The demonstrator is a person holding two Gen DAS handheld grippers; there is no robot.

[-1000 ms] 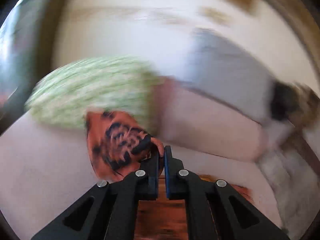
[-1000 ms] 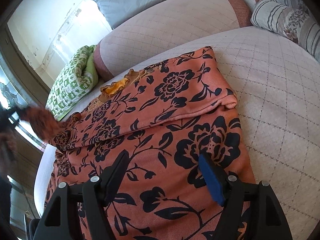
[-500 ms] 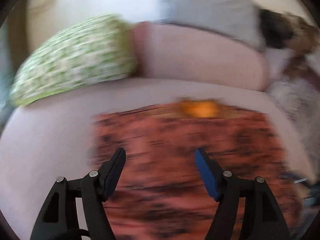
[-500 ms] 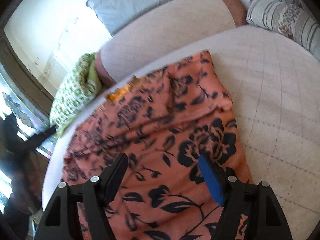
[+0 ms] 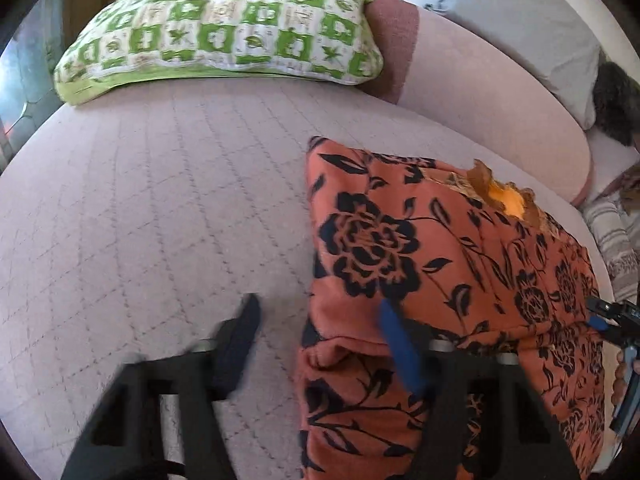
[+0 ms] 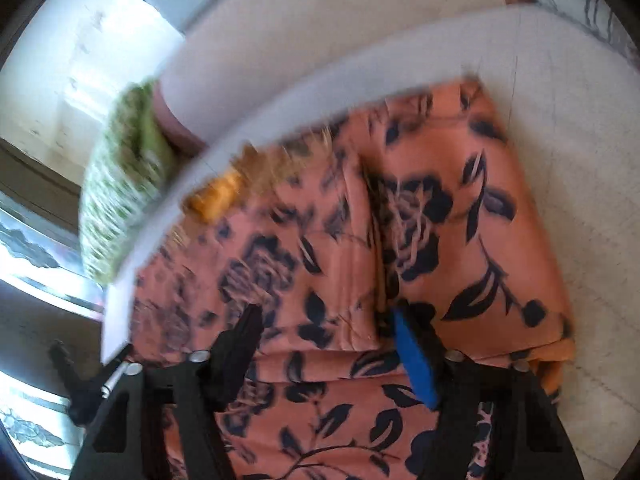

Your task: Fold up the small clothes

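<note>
Garment: orange floral cloth, black flower and leaf print, lying folded in layers on the quilted bed cover; a yellow-orange inner patch shows at its far edge.
Garment, right wrist view: same cloth fills the space ahead of and beneath the fingers; a folded edge runs across just beyond the fingertips. Picture blurred by motion.
Left gripper: released, fingers spread wide, nothing between them. The plain finger sits over bare bed cover; the blue-padded finger sits over the cloth's near-left corner. Contact with the fabric cannot be told.
Right gripper: released, fingers spread wide over the cloth, gripping nothing. Its tip also shows at the right margin of the left wrist view, beyond the cloth's right side.
Green patterned pillow: far ahead and left of the left gripper, resting at the back of the bed.
Pink bolster: far ahead, right of the pillow, behind the cloth.
Grey pillow: behind the bolster.
</note>
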